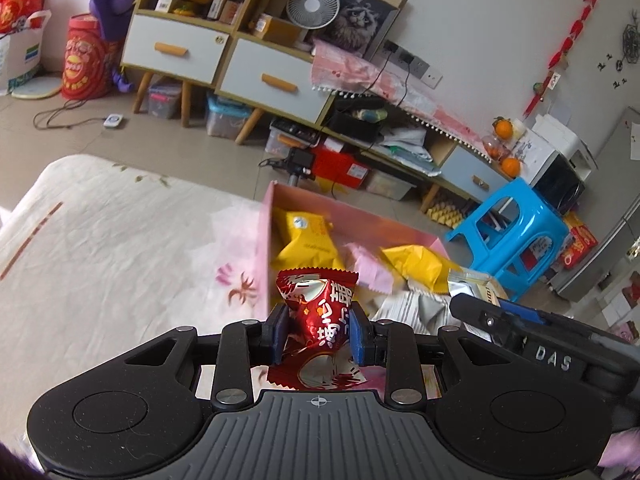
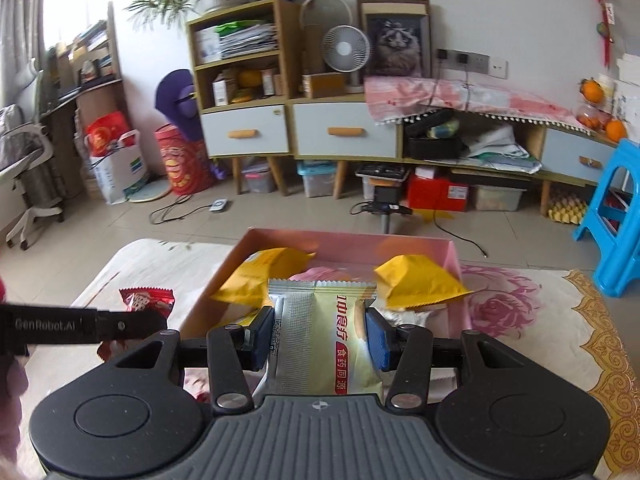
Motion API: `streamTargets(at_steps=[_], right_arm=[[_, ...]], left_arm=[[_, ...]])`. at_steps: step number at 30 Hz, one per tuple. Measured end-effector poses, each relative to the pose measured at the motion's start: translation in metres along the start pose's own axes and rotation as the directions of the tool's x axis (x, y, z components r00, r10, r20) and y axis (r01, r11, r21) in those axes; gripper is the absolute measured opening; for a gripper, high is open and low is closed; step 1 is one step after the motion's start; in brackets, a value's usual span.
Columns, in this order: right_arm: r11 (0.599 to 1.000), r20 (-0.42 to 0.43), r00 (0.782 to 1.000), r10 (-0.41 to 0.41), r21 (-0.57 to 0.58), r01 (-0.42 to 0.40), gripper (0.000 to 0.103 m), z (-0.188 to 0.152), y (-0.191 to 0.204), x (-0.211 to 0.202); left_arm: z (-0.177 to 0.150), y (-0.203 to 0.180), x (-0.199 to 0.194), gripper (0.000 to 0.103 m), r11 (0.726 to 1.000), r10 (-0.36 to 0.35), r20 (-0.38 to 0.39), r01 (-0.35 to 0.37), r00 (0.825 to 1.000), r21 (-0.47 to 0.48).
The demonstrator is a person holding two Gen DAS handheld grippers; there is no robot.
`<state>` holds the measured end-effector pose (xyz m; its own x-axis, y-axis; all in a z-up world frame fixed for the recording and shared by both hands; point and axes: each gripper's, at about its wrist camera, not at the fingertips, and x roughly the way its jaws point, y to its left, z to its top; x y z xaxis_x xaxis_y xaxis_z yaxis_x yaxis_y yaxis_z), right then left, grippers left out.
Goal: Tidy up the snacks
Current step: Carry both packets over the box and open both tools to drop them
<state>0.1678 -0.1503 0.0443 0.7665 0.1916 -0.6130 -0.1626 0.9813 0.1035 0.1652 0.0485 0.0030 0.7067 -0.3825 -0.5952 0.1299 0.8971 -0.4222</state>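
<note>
1. The left gripper [image 1: 319, 334] has its jaws pinched on a red snack packet [image 1: 320, 312], squeezing its middle; the packet hangs over the near-left corner of the pink box [image 1: 265, 240].
2. The right gripper [image 2: 319, 338] has its jaws clamped on a gold-and-silver snack packet [image 2: 320, 332], held above the box's near side.
3. Inside the box lie yellow packets [image 2: 416, 280] and a pink one [image 1: 370, 268].
4. The box sits on a floral-cloth worktop [image 2: 540, 320].
5. Beyond stand a blue stool [image 1: 512, 236] and drawer cabinets [image 2: 344, 132].
</note>
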Motion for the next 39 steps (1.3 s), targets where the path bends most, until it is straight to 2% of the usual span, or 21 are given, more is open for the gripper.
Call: streamTargets(at_steps=[5,13,19,30,33,35,36,37,39], right_arm=[[0.998,0.0,1.0,-0.004,0.063,0.004,0.039,0.007,-0.013,0.017],[0.998,0.006,1.0,0.004,0.063,-0.005,0.039,0.018,-0.019,0.038],[0.998,-0.008,1.0,-0.001,0.069,0.001,0.039,0.014,-0.025,0.048],[0.994,-0.033,0.999,-0.01,0.107,0.013,0.04,0.011,-0.038,0.053],[0.994,-0.03,1.0,-0.005,0.11,0.008,0.043,0.012,-0.039,0.051],[0.994,-0.02,1.0,-0.007,0.111,0.009,0.051,0.014,-0.039,0.048],[0.993,-0.017,1.0,-0.007,0.115,0.009,0.06,0.015,-0.039,0.046],[0.992,-0.007,1.0,-0.006,0.123,0.007,0.066,0.016,-0.039,0.043],[0.992,0.005,1.0,-0.008,0.127,0.007,0.069,0.018,-0.041,0.039]], left_arm=[[-0.001,-0.009,0.019,0.028,0.999,-0.001,0.001,0.001,1.0,0.039],[-0.009,-0.02,0.046,0.028,0.994,0.024,-0.057,-0.018,0.998,0.112],[-0.01,-0.022,0.051,0.029,0.992,0.025,-0.062,-0.017,0.998,0.126],[-0.014,-0.024,0.053,0.029,0.99,0.029,-0.018,-0.026,0.999,0.139],[-0.014,-0.025,0.053,0.031,0.99,0.022,-0.004,-0.022,1.0,0.138],[-0.013,-0.027,0.052,0.041,0.99,0.016,-0.009,-0.014,1.0,0.138],[-0.013,-0.028,0.05,0.053,0.99,0.014,-0.006,-0.013,1.0,0.14],[-0.013,-0.029,0.048,0.062,0.989,0.012,0.001,-0.012,1.0,0.145],[-0.013,-0.032,0.044,0.068,0.987,0.008,0.005,-0.008,1.0,0.163]])
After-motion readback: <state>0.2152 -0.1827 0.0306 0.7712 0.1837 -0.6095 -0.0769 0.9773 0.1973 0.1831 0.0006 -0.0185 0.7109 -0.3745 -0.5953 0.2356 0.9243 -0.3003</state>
